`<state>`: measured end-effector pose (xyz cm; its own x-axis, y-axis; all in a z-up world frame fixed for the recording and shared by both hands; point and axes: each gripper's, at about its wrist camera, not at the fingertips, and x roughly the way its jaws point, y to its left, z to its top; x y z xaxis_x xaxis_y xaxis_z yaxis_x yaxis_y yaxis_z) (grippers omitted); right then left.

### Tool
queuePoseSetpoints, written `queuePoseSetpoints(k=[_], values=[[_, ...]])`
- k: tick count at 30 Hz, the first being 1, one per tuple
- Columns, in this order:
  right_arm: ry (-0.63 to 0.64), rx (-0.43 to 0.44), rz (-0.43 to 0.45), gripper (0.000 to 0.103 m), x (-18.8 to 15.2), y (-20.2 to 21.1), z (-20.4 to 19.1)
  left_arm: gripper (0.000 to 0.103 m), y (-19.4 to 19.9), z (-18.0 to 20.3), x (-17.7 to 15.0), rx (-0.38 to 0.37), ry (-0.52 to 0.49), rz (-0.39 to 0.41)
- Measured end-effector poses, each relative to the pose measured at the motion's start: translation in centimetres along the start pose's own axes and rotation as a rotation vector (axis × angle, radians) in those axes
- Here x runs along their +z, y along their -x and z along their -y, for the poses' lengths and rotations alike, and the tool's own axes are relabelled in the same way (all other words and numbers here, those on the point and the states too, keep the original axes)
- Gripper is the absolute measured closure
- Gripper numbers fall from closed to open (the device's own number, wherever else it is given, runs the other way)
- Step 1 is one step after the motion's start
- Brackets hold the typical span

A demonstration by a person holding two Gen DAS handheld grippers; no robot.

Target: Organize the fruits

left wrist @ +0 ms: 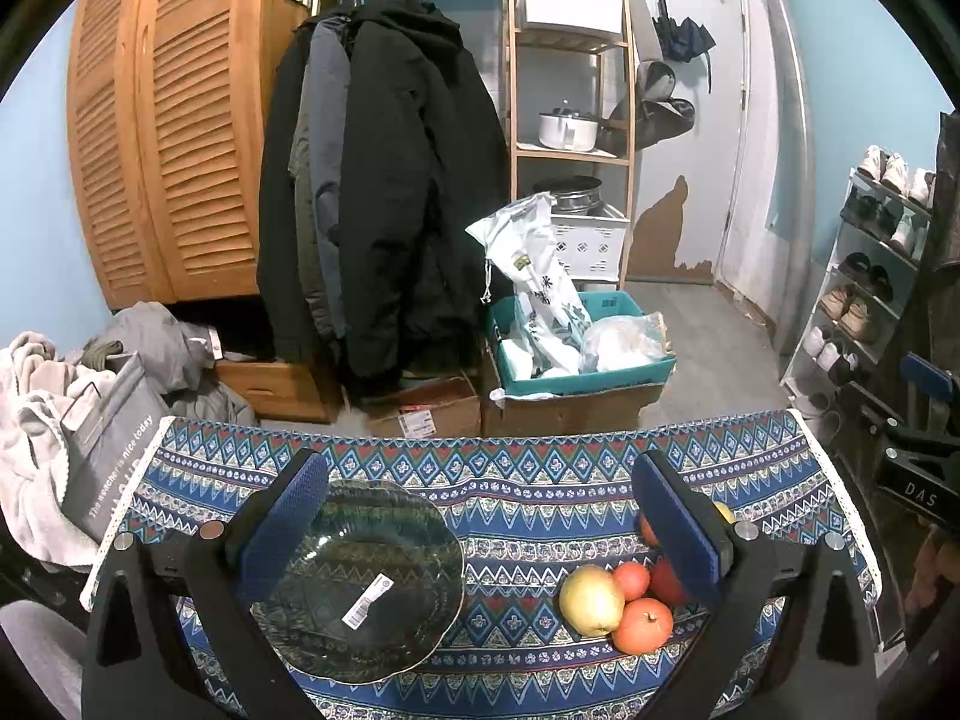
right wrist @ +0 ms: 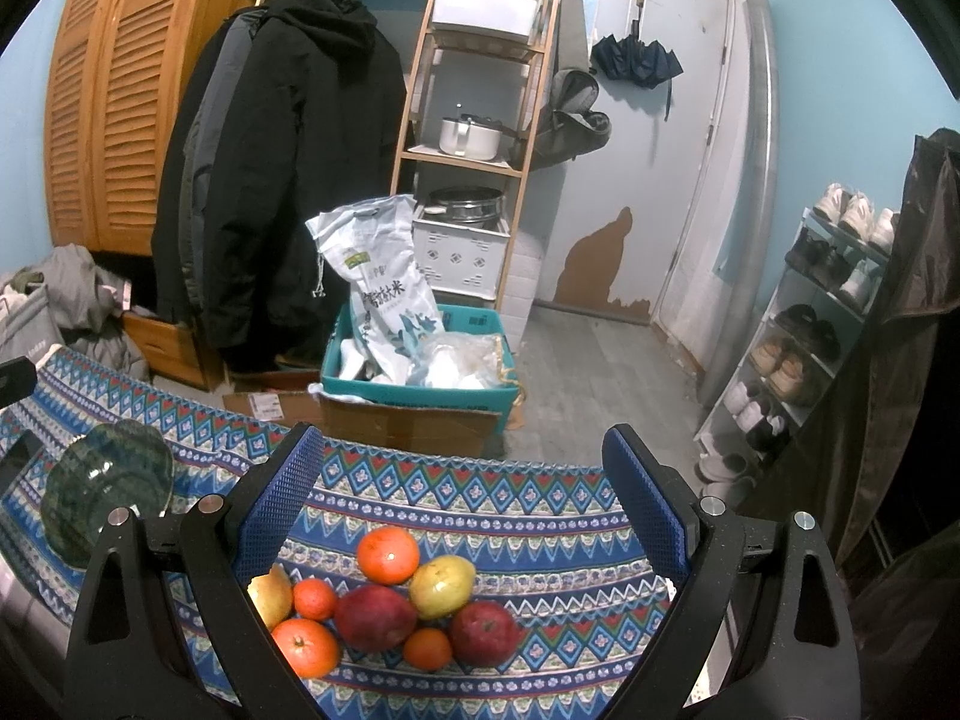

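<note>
Right wrist view: red, orange, yellow-green fruits [right wrist: 384, 606] clustered together.

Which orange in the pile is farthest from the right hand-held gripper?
The large orange at the pile's back edge, behind the yellow-green pear; the other three sit nearer.

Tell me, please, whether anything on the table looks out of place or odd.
Nothing is spilled or damaged. The fruit pile lies loose on the patterned tablecloth rather than in the green glass plate, which still carries a white barcode sticker. Both grippers are open and hold nothing.
</note>
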<state>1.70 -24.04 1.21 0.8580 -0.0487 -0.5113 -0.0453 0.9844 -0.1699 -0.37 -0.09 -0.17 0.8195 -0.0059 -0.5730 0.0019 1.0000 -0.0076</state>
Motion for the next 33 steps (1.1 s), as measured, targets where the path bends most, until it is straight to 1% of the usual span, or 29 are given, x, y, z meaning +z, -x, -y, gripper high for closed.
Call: queuePoseSetpoints(k=[14,22,26,28,33], values=[[0.0,-0.003,-0.001,0.01,0.0,0.0,0.7,0.001,-0.1,0.1,-0.2,0.0,-0.002,-0.003],[0.009,-0.012,-0.011,0.01,-0.3,-0.2,1.1,0.001,-0.8,0.8,-0.8,0.003,-0.02,-0.024],[0.011,-0.019,-0.041,0.01,-1.1,-1.0,1.9,0.001,-1.7,1.2,-1.1,0.008,-0.038,-0.044],[0.013,-0.022,-0.055,0.011,-1.5,-1.3,1.5,0.001,-2.2,1.5,-1.4,0.006,-0.049,-0.06],[0.015,-0.031,-0.118,0.011,-3.0,-2.9,2.2,0.001,-3.8,2.6,-2.5,0.006,-0.084,-0.106]])
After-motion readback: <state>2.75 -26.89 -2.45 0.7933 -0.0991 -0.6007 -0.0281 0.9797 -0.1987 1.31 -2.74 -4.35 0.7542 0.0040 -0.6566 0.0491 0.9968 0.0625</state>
